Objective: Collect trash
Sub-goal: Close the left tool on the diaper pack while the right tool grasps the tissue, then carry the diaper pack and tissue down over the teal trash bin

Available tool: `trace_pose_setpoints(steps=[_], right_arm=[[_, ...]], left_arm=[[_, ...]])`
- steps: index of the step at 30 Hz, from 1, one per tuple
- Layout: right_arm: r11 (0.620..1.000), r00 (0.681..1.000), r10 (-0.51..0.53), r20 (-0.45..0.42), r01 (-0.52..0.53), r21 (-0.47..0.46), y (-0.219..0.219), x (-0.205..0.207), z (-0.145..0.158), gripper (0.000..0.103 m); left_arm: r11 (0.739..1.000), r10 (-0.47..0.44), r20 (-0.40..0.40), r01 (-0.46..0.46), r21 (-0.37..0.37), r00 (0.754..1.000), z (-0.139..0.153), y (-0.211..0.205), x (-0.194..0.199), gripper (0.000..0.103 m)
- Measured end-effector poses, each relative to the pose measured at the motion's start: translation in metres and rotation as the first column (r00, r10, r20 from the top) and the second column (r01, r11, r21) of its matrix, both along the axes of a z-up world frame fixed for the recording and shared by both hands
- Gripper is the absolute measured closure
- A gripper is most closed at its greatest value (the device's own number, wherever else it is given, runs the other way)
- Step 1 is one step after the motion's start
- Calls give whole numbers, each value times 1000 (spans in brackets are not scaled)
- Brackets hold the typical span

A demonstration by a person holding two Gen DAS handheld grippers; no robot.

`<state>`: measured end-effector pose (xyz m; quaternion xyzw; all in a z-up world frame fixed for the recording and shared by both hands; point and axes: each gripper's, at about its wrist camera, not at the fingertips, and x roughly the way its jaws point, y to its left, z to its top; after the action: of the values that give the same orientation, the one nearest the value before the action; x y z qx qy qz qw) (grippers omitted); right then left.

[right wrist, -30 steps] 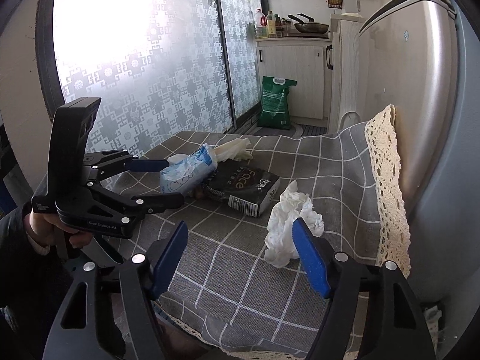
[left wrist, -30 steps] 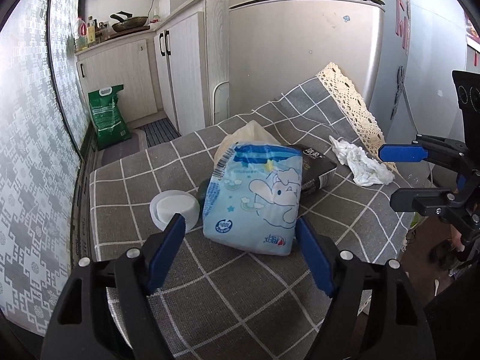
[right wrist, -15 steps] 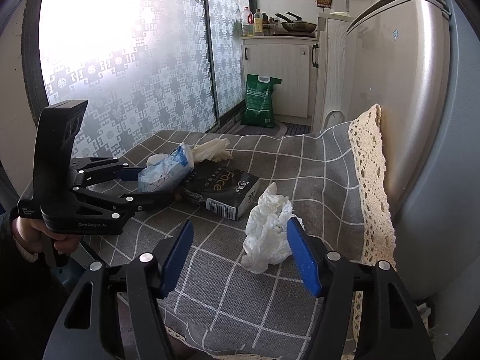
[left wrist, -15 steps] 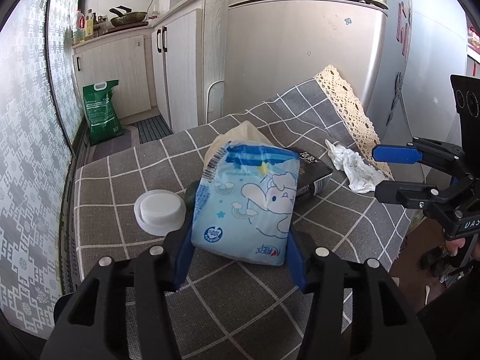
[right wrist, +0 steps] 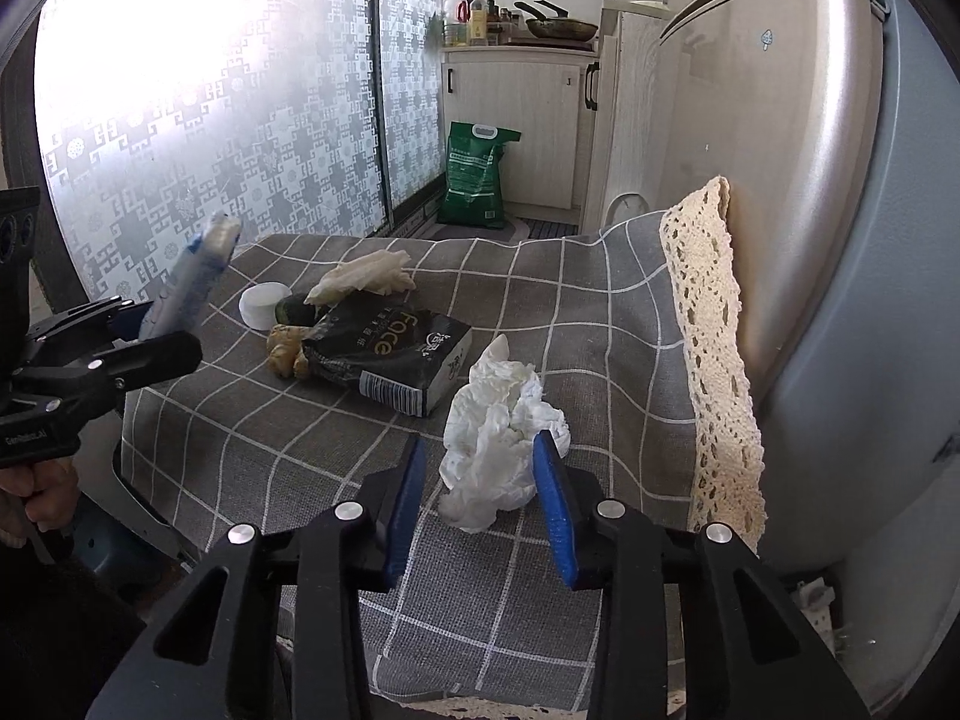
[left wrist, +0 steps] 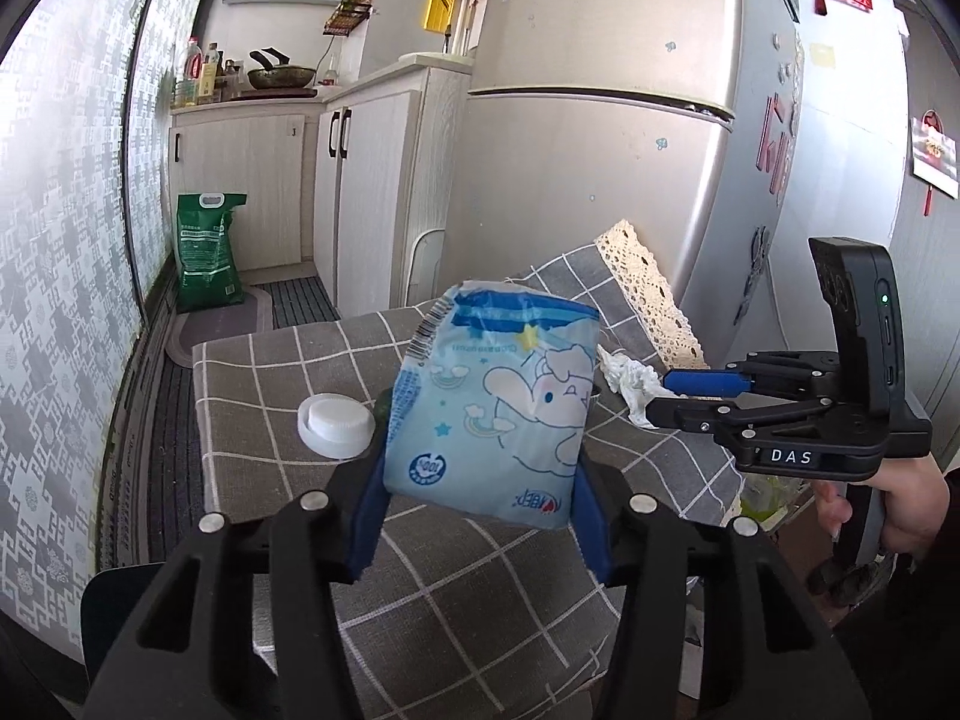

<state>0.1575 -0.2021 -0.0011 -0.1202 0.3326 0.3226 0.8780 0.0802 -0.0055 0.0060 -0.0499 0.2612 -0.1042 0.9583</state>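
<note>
My left gripper [left wrist: 480,492] is shut on a light blue tissue pack [left wrist: 492,402] with a cartoon animal and holds it lifted above the grey checked tablecloth [left wrist: 468,588]. The pack also shows edge-on in the right wrist view [right wrist: 192,276]. My right gripper [right wrist: 480,498] has its blue fingers on both sides of a crumpled white tissue [right wrist: 498,438] that lies on the cloth; the right finger touches it, the left stands a little apart. In the left wrist view the right gripper [left wrist: 684,396] reaches the same tissue [left wrist: 630,378].
A black packet [right wrist: 390,354], a white lid [right wrist: 264,305], a cream wrapper [right wrist: 366,276], a piece of ginger [right wrist: 285,354] and a dark green item [right wrist: 295,309] lie on the cloth. A fridge [right wrist: 780,150] stands right of the table, with a lace edge [right wrist: 714,330] against it.
My left gripper has closed on the blue tissue pack and lifted it off the table. My right gripper has moved forward around the white tissue and narrowed.
</note>
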Motion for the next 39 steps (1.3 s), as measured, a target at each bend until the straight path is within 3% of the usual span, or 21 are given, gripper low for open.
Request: trace_pose_setpoints(steps=[4, 8, 12, 21, 32, 39], right_arm=[[999, 1000, -28, 6, 28, -38, 6, 0, -1, 75], [996, 998, -63, -7, 62, -67, 7, 3, -3, 76], [995, 997, -77, -31, 75, -69, 7, 5, -4, 91], [997, 996, -73, 52, 75, -26, 18, -13, 33, 93], [998, 996, 54, 77, -57, 38, 74, -45, 67, 93], [984, 983, 172, 67, -174, 28, 125, -70, 73, 93]], left_arm=[[999, 36, 1, -36, -17, 999, 1, 15, -7, 48], [997, 65, -2, -65, -35, 998, 0, 34, -15, 48], [993, 104, -8, -105, -46, 994, -4, 53, -23, 48], [981, 189, -44, -190, -32, 981, -14, 84, -38, 48], [949, 316, -131, -314, 37, 940, -42, 131, -53, 48], [933, 359, -195, -352, 70, 913, -63, 154, -64, 48]])
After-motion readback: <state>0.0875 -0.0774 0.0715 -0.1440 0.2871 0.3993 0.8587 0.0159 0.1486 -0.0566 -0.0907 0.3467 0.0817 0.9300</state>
